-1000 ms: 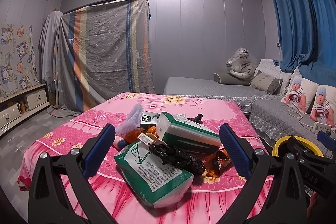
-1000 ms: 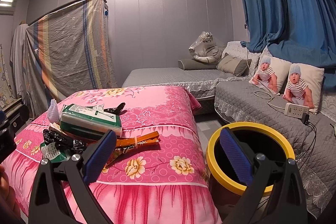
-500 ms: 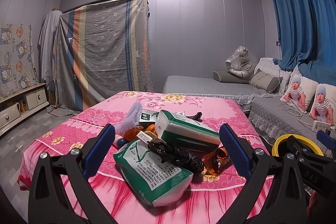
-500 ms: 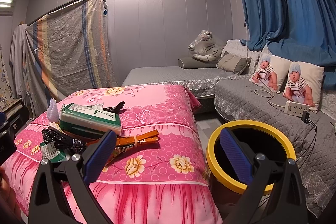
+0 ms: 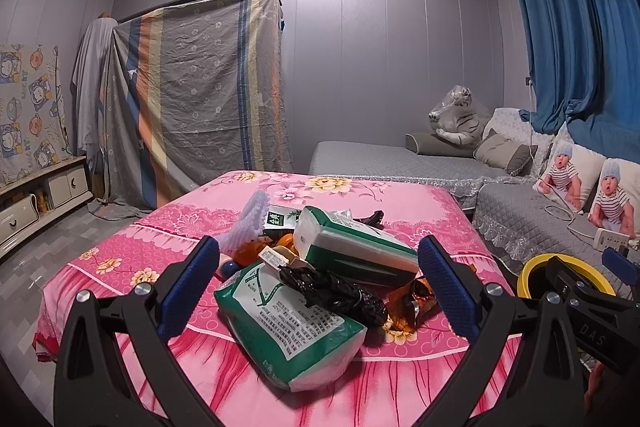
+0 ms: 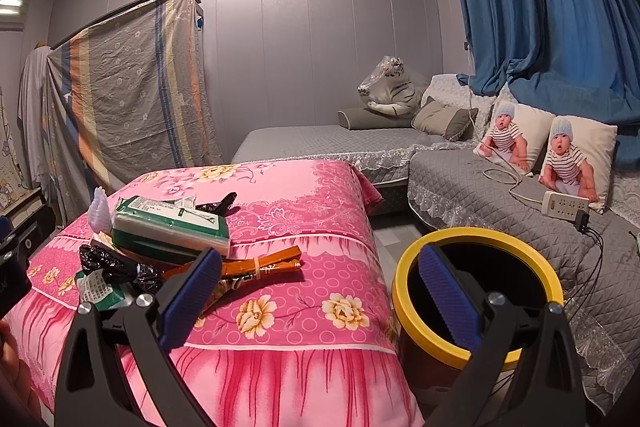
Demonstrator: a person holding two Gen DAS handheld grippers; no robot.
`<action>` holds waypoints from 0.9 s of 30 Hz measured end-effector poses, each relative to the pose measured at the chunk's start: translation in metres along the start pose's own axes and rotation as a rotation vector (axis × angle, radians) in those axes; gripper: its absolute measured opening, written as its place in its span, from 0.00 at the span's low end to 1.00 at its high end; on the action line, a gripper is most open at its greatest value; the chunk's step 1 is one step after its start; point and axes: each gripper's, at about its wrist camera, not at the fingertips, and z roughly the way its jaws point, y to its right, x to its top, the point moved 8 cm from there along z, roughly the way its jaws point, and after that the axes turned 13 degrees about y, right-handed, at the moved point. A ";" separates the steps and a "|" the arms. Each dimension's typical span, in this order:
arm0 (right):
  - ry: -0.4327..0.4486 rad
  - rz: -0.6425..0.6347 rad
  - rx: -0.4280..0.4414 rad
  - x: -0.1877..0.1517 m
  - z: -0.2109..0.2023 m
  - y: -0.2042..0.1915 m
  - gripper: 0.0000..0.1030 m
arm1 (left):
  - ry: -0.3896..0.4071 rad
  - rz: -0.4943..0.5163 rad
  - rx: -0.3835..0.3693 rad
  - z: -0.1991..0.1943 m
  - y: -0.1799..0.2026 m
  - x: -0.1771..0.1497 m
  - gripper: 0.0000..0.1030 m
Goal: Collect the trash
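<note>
A heap of trash lies on the pink flowered table (image 5: 352, 199): a green-and-white tissue pack (image 5: 288, 327) in front, a second green pack (image 5: 352, 247) behind it, a crumpled black bag (image 5: 336, 291), an orange wrapper (image 5: 412, 299) and a white foam net (image 5: 248, 223). My left gripper (image 5: 316, 291) is open and empty, a little short of the heap. My right gripper (image 6: 316, 295) is open and empty, between the table's corner and the yellow-rimmed bin (image 6: 476, 291). The orange wrapper (image 6: 256, 267) and green pack (image 6: 168, 227) lie left of it.
The bin (image 5: 560, 275) stands on the floor right of the table. A grey sofa (image 6: 480, 179) with baby-print cushions, a power strip (image 6: 564, 205) and cables is at the right. A cloth-covered wardrobe (image 5: 200, 99) stands at the back left.
Both views have shifted only slightly; the left gripper has lifted a touch. Nothing was taken hold of or let go.
</note>
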 end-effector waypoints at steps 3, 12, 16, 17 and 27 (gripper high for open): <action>0.000 0.000 -0.001 -0.001 0.000 0.001 0.92 | -0.003 0.000 0.000 -0.001 0.000 -0.002 0.92; -0.006 0.005 -0.011 -0.004 0.003 0.005 0.93 | -0.006 -0.002 -0.004 -0.001 0.000 -0.002 0.92; -0.008 0.003 -0.012 -0.005 0.003 0.006 0.93 | -0.004 0.000 -0.006 -0.003 0.001 -0.002 0.92; -0.010 0.004 -0.014 -0.003 0.003 0.005 0.93 | -0.004 0.003 -0.007 -0.002 0.001 -0.001 0.92; -0.127 0.015 0.135 -0.007 0.033 0.004 0.92 | -0.056 0.002 -0.121 0.000 0.006 -0.008 0.92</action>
